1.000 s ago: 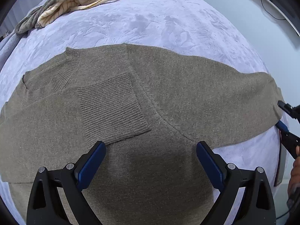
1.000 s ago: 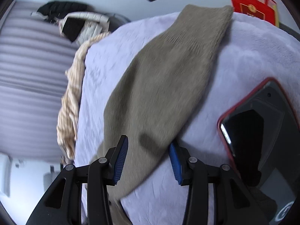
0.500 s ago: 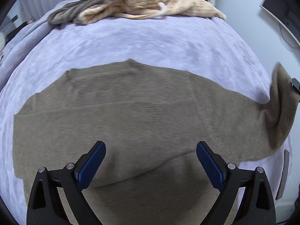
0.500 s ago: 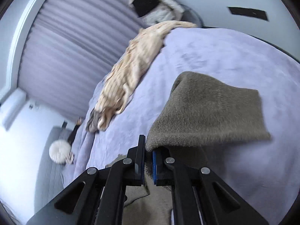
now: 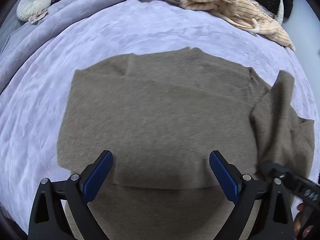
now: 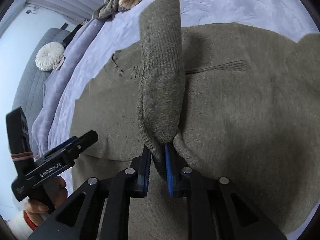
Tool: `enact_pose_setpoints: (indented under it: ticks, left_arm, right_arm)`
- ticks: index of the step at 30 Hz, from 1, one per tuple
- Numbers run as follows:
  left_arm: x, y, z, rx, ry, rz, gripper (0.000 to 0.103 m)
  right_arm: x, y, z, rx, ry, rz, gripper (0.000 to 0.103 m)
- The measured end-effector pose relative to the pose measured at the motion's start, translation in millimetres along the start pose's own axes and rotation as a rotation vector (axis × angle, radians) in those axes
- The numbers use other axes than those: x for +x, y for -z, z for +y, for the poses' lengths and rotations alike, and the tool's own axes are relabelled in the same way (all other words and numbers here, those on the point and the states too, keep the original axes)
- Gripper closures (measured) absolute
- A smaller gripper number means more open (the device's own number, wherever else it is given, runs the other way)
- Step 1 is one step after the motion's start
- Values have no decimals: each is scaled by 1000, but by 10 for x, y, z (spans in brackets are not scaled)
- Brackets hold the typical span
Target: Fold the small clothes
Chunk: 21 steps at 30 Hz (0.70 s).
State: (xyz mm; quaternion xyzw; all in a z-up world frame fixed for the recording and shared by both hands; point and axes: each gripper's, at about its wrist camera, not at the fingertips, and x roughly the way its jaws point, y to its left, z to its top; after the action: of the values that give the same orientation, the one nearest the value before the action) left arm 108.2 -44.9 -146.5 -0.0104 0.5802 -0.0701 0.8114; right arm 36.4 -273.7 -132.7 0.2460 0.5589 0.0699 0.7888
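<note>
An olive-brown knit sweater [image 5: 160, 110] lies flat on the lilac bedspread [image 5: 100, 32], its left sleeve folded in. My left gripper [image 5: 161, 172] is open and empty, hovering over the sweater's lower body. My right gripper [image 6: 158, 160] is shut on the sweater's right sleeve [image 6: 162, 76] and holds it raised over the sweater's body [image 6: 240, 110]. The lifted sleeve [image 5: 280, 116] and the right gripper's tip [image 5: 280, 174] show at the right in the left wrist view. The left gripper [image 6: 66, 150] shows at the left in the right wrist view.
A cream striped garment and a grey one [image 5: 210, 2] lie bunched at the far edge of the bed. A round white cushion [image 5: 33, 5] sits at the far left on a grey quilt [image 6: 30, 84]. Dark bags [image 5: 274, 0] stand beyond the far right corner.
My right gripper has closed on the right sleeve, lifted it off the bed's edge and carried it left over the sweater's body. My left gripper has stayed open.
</note>
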Motion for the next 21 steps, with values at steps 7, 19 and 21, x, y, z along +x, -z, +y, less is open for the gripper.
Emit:
enact_pose_setpoints:
  ticks: [7, 19, 21]
  left_arm:
    - [-49, 78, 224, -11, 61, 1, 6]
    - [-112, -135, 749, -148, 593, 98, 6]
    - [-40, -171, 730, -156, 628, 112, 6]
  right_arm:
    - [-332, -355, 53, 29, 59, -166, 50]
    - [158, -477, 1015, -322, 16, -136, 95]
    - [366, -360, 1114, -381, 10, -58, 93]
